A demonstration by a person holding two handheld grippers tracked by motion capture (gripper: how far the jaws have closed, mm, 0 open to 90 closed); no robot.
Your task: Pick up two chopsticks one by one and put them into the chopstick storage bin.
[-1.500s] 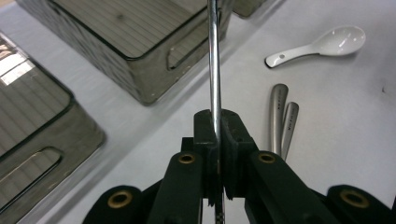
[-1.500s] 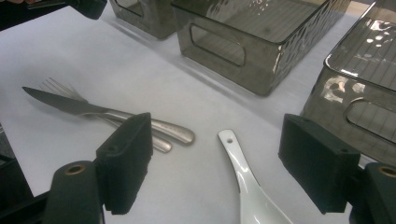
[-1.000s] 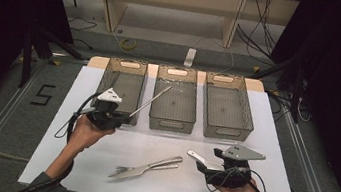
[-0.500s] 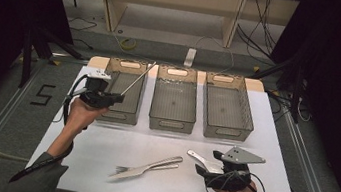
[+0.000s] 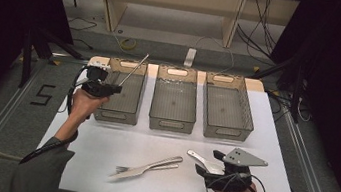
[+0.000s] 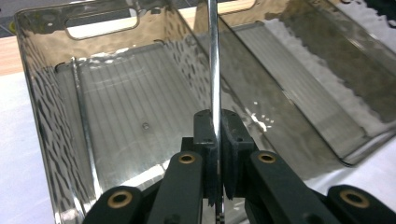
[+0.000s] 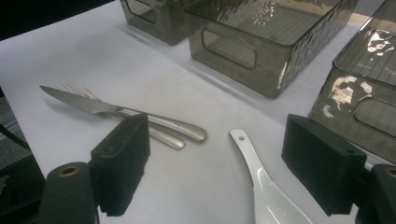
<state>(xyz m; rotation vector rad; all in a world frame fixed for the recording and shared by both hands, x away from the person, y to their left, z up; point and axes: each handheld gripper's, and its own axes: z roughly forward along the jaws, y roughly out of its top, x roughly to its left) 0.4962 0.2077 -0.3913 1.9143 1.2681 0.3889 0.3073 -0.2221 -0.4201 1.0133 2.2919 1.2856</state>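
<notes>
My left gripper point(image 5: 115, 88) is shut on a thin metal stick point(image 5: 134, 69) that slants up and to the right over the left grey bin point(image 5: 116, 116). In the left gripper view the stick point(image 6: 214, 65) rises straight from the closed jaws point(image 6: 216, 122), above the bin's ribbed floor point(image 6: 126, 112). My right gripper point(image 5: 213, 163) rests near the table's front right, open. A white spoon point(image 7: 261, 186) lies on the table between its black pads point(image 7: 122, 158), untouched. A knife point(image 7: 112, 109) and a fork point(image 7: 74, 87) lie crossed to its left.
Three grey see-through bins stand in a row at the back: left, middle point(image 5: 170, 124) and right point(image 5: 226, 132). A thin line like a second stick point(image 6: 83, 121) runs along the left bin's wall. The white tabletop point(image 5: 101, 142) has free room in front.
My left gripper has carried the stick leftward and farther back, from the left bin's front corner to its left side. The stick's tip swung off the middle bin. The right gripper stayed put.
</notes>
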